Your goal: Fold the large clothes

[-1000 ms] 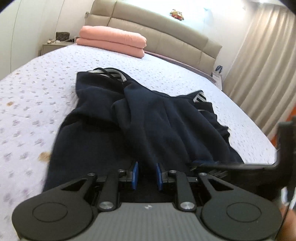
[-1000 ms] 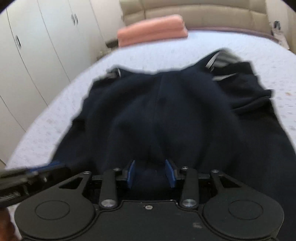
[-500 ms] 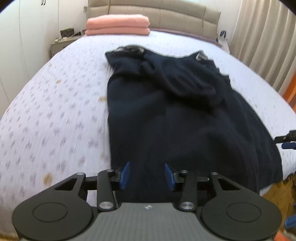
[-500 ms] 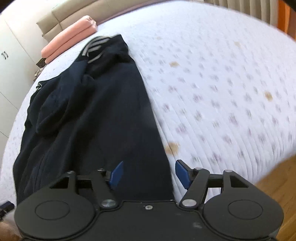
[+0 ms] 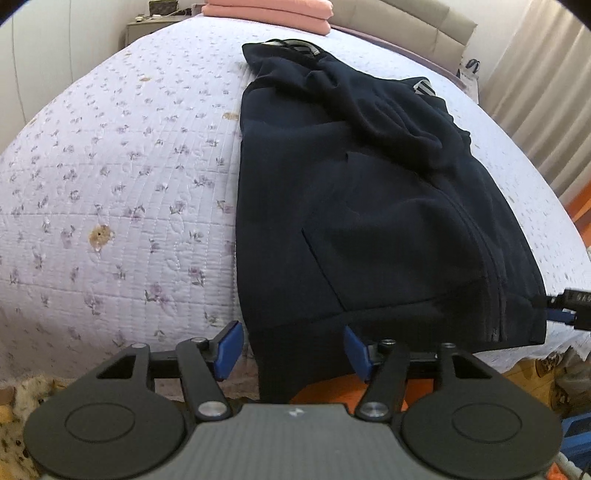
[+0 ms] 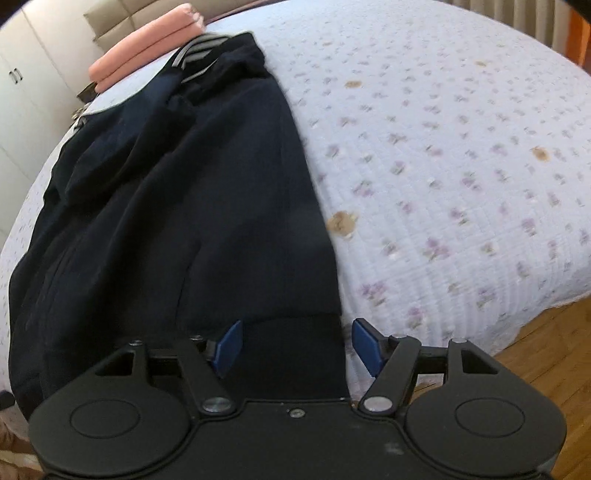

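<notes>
A dark navy zip jacket [image 5: 369,221] lies flat along the lilac quilted bed [image 5: 110,184], hood and striped cuffs at the far end. Its hem hangs over the near edge. My left gripper [image 5: 291,339] sits at the hem's left corner, its jaws opening; the hem lies between the blue pads [image 5: 229,347] without being pressed. In the right wrist view the jacket [image 6: 184,221] fills the left half of the bed [image 6: 443,184]. There my right gripper [image 6: 297,336] stands open around the hem's right corner. The right gripper's tip [image 5: 565,306] shows at the left wrist view's right edge.
Folded pink bedding [image 5: 269,11] [image 6: 147,62] rests by the headboard. A nightstand [image 5: 147,26] stands at the far left, curtains [image 5: 535,74] on the right, white wardrobes [image 6: 18,92] to the left. Wooden floor [image 6: 535,350] lies beyond the bed's edge.
Both grippers drew back to the near edge of the bed, and the bunched jacket now lies stretched flat. Both jaws have opened and let go of the hem.
</notes>
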`<state>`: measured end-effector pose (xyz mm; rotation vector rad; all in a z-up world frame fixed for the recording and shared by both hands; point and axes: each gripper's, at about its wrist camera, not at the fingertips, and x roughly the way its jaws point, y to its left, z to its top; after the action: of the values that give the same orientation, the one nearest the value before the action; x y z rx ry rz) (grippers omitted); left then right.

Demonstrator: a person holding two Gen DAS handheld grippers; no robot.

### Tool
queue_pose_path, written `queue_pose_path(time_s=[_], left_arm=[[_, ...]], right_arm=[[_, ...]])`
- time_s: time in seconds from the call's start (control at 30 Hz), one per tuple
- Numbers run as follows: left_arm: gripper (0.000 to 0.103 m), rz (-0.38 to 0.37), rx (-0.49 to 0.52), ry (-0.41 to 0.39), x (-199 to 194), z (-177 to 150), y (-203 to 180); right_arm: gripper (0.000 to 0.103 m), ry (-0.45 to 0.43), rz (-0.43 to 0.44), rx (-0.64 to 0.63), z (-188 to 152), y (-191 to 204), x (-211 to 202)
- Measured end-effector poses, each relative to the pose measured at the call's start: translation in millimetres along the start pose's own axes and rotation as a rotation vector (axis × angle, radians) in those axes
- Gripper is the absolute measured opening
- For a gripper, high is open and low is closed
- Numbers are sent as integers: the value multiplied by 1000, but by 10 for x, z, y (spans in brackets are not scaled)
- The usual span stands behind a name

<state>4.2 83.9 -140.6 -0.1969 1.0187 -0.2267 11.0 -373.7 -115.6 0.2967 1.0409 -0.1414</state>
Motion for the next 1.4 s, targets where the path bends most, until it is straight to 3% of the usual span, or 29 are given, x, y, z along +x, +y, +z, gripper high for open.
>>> queue_pose_path(time_s=[0.07, 0.1, 0.13, 0.23, 0.33, 0.43, 0.5, 0.57, 0.67, 0.7, 0.73, 0.87, 1.03, 1.07, 1.1, 1.13, 1.17, 1.2, 1.23, 1.27, 1.4], left_arm=[[62, 3, 2, 7, 35, 0, -41], [62, 2, 4, 10, 51, -4, -54], [62, 1, 7, 13, 67, -11, -71], [60, 9, 17, 17, 100, -37, -121], [58, 14, 22, 13, 101, -49, -127], [57, 11, -1, 8, 104, -46, -81], [57, 10, -12, 15, 131, -49, -54], [57, 20, -23, 19, 153, -57, -35], [60, 14, -43, 22, 182, -66, -9], [60, 4, -50, 31, 204, -64, -3], [60, -4, -55, 46, 232, -62, 3], [61, 16, -57, 60, 253, -93, 41], [60, -13, -71, 102, 346, -133, 79], [58, -15, -65, 108, 369, -148, 59], [57, -17, -53, 111, 397, -159, 21], [46, -21, -43, 119, 424, -163, -5], [27, -20, -32, 133, 465, -171, -44], [19, 4, -15, 140, 493, -177, -82], [13, 26, 11, 138, 509, -178, -127], [8, 30, 29, 131, 501, -181, -156], [6, -32, 7, 63, 303, -158, -149]], right_arm=[[79, -22, -6, -25, -55, 68, 50], [69, -43, -22, -44, -78, 108, 50], [43, -63, -36, -58, -95, 143, 30], [6, -105, -45, -74, -102, 179, -158], [6, -159, -122, -47, -82, 15, -321], [8, -100, -68, 86, -36, -324, -206], [10, -72, -50, 101, -46, -342, -111], [18, -82, -45, 101, -39, -323, -138], [45, -77, -15, 76, -16, -326, -172], [64, -75, 14, 78, -2, -338, -185], [75, -83, 33, 88, 7, -349, -208], [77, -85, 68, 101, -9, -349, -243], [79, -32, 12, 55, -39, -193, -91], [79, -34, 1, 48, -59, -167, -89], [71, -31, -12, 36, -70, -143, -84], [50, -28, -25, 22, -72, -115, -69], [39, -34, -39, 6, -79, -84, -76], [20, -37, -42, -8, -81, -58, -87], [13, -38, -32, -11, -81, -50, -103], [11, -46, -15, 1, -78, -57, -139], [10, -86, 98, 116, -5, -193, -386]])
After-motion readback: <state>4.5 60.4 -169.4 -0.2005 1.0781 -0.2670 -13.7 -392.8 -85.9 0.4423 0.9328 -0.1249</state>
